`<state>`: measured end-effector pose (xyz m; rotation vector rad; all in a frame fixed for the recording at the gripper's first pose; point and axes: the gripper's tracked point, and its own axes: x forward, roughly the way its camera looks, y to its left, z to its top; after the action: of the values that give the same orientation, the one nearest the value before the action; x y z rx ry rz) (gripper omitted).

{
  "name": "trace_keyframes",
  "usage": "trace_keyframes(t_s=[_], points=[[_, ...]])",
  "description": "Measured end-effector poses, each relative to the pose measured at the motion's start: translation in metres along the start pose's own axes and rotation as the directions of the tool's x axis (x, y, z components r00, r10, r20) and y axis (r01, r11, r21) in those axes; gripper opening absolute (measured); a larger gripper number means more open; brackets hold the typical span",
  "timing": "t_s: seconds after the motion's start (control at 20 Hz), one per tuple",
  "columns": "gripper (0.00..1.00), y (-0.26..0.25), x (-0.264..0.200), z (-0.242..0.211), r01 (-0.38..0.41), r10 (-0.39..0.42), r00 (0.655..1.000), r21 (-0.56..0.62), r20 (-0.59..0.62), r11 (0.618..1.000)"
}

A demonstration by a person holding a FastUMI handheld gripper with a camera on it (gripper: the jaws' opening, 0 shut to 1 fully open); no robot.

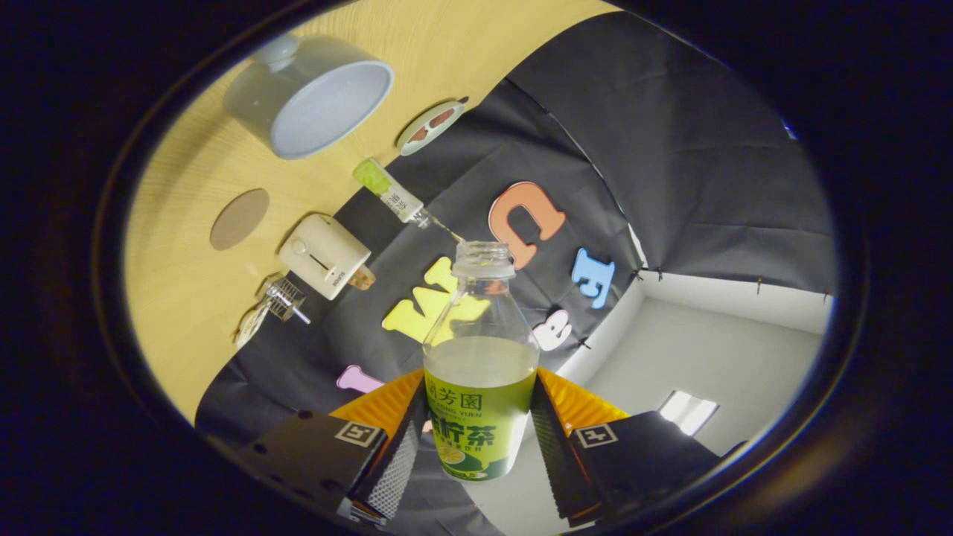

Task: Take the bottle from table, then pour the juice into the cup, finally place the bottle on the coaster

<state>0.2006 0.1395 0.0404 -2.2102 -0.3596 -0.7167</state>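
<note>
- The jaws were closed on the bottle (480, 372), one finger pressed against each side of its green-labelled lower body, the gap set just to the bottle's width.
- The bottle ran lengthwise straight out ahead of the fingers, its open, uncapped mouth pointing away from the gripper (480, 439) toward the booth's black wall.
- Pale liquid filled it to about the top of the label; the clear neck above was empty.
- The whole scene sat tilted: the wooden desk (179, 298) slanted off beyond the left finger.
- On the desk were a grey cup (313, 97), a round brown coaster (239, 218), a cream toaster-like box (325, 255) and a small tube (391, 192).
</note>
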Motion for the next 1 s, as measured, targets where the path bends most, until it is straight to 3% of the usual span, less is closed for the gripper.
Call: trace_keyframes(t_s=[0.4, 0.7, 0.85, 1.0], points=[[0.8, -0.005, -0.005, 0.005, 0.01, -0.01, 1.0, -0.002, 0.013, 1.0], [0.8, 0.029, -0.011, -0.005, -0.117, 0.128, 0.99, 0.179, -0.056, 0.977], [0.8, 0.048, -0.012, -0.015, -0.173, 0.235, 0.965, 0.392, -0.116, 0.904], [0.8, 0.059, -0.015, -0.016, -0.194, 0.339, 0.934, 0.641, -0.111, 0.743]])
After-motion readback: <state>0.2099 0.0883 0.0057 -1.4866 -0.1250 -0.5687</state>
